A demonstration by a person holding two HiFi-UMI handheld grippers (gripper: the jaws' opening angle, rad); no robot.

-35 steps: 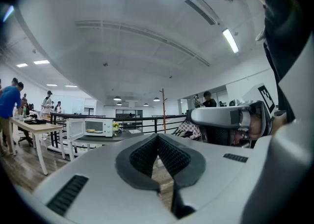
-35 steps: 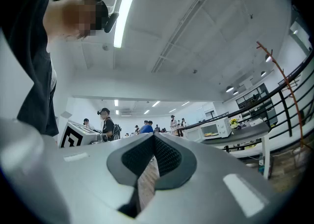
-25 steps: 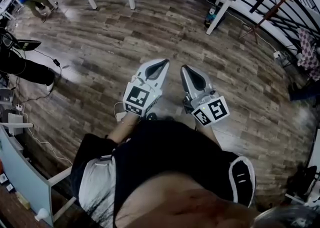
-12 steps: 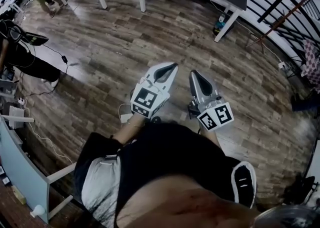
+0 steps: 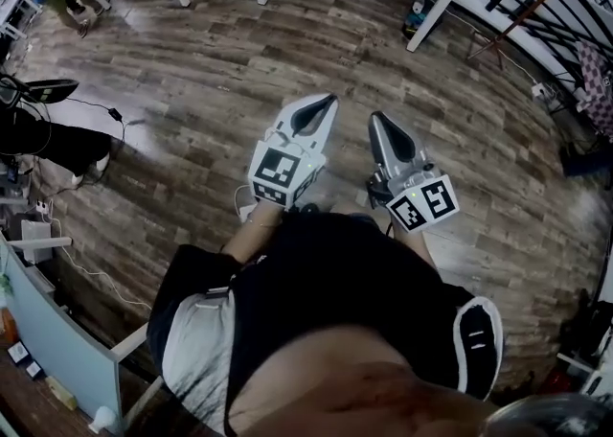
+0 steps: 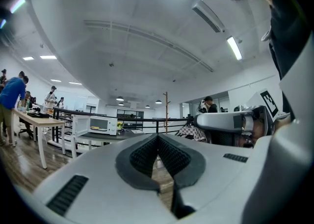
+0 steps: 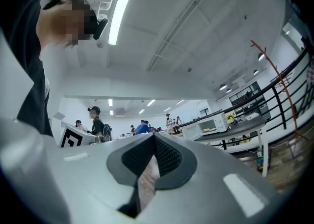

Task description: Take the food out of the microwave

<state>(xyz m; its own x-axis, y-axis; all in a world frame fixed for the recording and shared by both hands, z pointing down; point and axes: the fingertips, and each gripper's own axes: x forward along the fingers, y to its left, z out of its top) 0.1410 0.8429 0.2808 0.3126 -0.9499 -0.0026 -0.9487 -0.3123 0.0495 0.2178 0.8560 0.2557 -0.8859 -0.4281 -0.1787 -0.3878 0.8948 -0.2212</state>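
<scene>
Left gripper [image 5: 329, 100], right gripper [image 5: 375, 118] both clenched, empty. Microwave [image 6: 96, 125] well ahead on table [image 6: 117, 136], door [image 6: 81, 126] open; food [image 6: 96, 128] inside. Risk — you arrive with jaws closed, shove food deeper or bump door. Open before reaching in.

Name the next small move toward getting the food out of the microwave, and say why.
Probably step closer to the microwave: it stands on a dark table far across the room, well beyond reach. The left gripper and right gripper are both shut and empty, so opening one can wait until closer.
</scene>
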